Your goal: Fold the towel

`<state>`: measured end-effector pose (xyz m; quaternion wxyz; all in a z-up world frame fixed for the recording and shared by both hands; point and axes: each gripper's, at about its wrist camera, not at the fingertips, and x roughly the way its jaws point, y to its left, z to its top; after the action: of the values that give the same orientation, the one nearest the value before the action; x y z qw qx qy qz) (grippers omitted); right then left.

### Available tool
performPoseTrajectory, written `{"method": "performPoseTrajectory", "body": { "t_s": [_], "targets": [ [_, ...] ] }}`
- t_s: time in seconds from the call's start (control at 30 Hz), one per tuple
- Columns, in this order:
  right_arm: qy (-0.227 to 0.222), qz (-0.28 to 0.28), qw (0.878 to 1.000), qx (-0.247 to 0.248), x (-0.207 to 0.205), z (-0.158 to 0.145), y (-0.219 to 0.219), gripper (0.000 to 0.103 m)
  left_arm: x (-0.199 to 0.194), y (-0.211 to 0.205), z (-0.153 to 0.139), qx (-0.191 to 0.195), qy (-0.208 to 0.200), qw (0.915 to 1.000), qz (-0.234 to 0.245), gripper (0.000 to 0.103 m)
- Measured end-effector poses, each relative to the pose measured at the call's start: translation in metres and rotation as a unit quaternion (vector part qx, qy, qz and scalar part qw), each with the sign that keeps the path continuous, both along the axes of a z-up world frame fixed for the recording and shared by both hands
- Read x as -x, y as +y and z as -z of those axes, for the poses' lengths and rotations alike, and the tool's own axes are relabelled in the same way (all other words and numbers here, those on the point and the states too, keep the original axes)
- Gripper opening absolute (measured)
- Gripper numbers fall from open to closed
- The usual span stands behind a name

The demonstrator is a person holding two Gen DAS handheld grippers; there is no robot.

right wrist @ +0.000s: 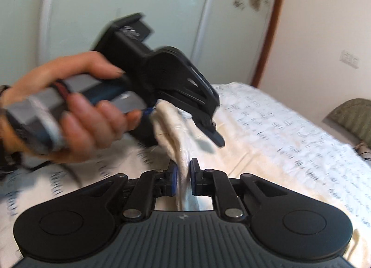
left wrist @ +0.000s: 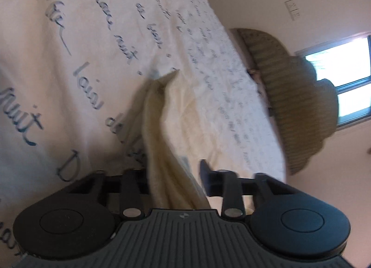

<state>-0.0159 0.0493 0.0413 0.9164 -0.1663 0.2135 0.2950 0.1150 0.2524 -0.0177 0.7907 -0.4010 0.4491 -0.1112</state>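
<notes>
A cream towel (left wrist: 160, 128) rises in a bunched strip from the bed up between my left gripper's fingers. My left gripper (left wrist: 177, 171) stands open around it; the right finger (left wrist: 205, 175) shows beside the cloth and the other is hidden behind it. In the right wrist view the towel (right wrist: 176, 128) stretches from the left gripper (right wrist: 183, 126), held by a hand (right wrist: 81, 117), down to my right gripper (right wrist: 183, 175). That gripper is shut on the towel's edge, with blue pads (right wrist: 194, 175) pressed to either side. Both views are motion-blurred.
A white bed cover (left wrist: 69, 47) printed with dark script lies under everything (right wrist: 278, 128). A green knitted cushion (left wrist: 289, 96) sits at the bed's far end (right wrist: 352, 117). A window (left wrist: 347, 63) and pale wardrobe doors (right wrist: 116, 1) stand beyond.
</notes>
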Motion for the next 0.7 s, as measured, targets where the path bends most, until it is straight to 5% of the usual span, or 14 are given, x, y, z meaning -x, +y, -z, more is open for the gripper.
{"method": "performPoseTrajectory", "body": {
  "t_s": [0.1,0.17,0.33,0.5,0.7],
  "targets": [
    [0.051,-0.048,0.992,-0.105,0.004,-0.023,-0.04,0.011,0.004,0.0,-0.001,-0.01,-0.014,0.9999,-0.002,0.014],
    [0.057,-0.005,0.987,-0.151,-0.006,-0.036,-0.07,0.011,0.008,-0.005,-0.006,-0.029,-0.026,0.9992,-0.005,0.014],
    [0.071,0.113,0.988,-0.084,-0.042,-0.012,-0.079,0.011,0.038,-0.04,-0.045,-0.124,-0.088,0.9883,-0.011,0.013],
    [0.075,0.096,0.972,-0.202,-0.032,-0.02,-0.095,0.011,0.071,-0.089,-0.087,-0.156,-0.147,0.9767,0.005,0.013],
    [0.041,0.123,0.955,-0.268,-0.014,-0.04,-0.131,0.011,0.092,-0.153,-0.118,-0.178,-0.199,0.9635,0.02,0.014]
  ]
}}
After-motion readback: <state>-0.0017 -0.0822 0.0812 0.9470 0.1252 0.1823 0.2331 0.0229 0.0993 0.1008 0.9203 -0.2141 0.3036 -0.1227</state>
